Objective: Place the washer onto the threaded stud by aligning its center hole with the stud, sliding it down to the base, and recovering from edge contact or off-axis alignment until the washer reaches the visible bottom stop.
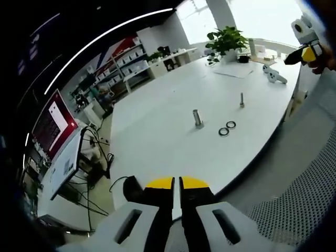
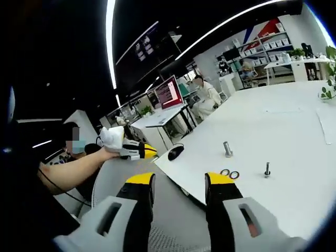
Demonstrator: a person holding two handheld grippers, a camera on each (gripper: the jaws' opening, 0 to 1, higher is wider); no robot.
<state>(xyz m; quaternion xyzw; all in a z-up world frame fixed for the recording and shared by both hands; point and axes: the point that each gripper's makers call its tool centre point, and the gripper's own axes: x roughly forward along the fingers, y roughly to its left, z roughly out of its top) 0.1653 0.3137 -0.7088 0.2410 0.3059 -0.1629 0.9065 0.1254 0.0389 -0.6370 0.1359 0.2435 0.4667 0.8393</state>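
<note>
nothing is picked up yet, so i judge this the very start: the reach toward the washers; my left hand-held gripper [image 1: 176, 185] has its yellow-tipped jaws pressed together with nothing between them, held off the near edge of the bench [image 1: 157, 131]; my right hand-held gripper [image 2: 180, 184] has its jaws spread wide and empty, also short of the bench edge; in the right gripper view my left hand-held gripper shows at the left, in my hand, well apart from the parts.

the two washers [image 1: 227, 128] lie flat on the bench, just beside each other, dark rings with open centres; near them stands a short metal cylinder [image 1: 197, 117], and a little further off the thin threaded stud [image 1: 241, 100] stands upright on its base; in the right gripper view the washers [image 2: 230, 174] sit between the cylinder [image 2: 228, 149] and the stud [image 2: 267, 169], all apart from one another.

the next move, as i see it, calls for bringing the open right jaws down over one washer, pinching it by the rim so the hole stays free, then carrying it level above the stud tip.

the bench is broad, white and curved; a potted plant [image 1: 227, 41] stands at its far end; a black mouse [image 2: 175, 151] rests near its edge; beyond are shelves, a red-lit screen [image 2: 169, 92] and a seated person [image 2: 206, 98].
</note>
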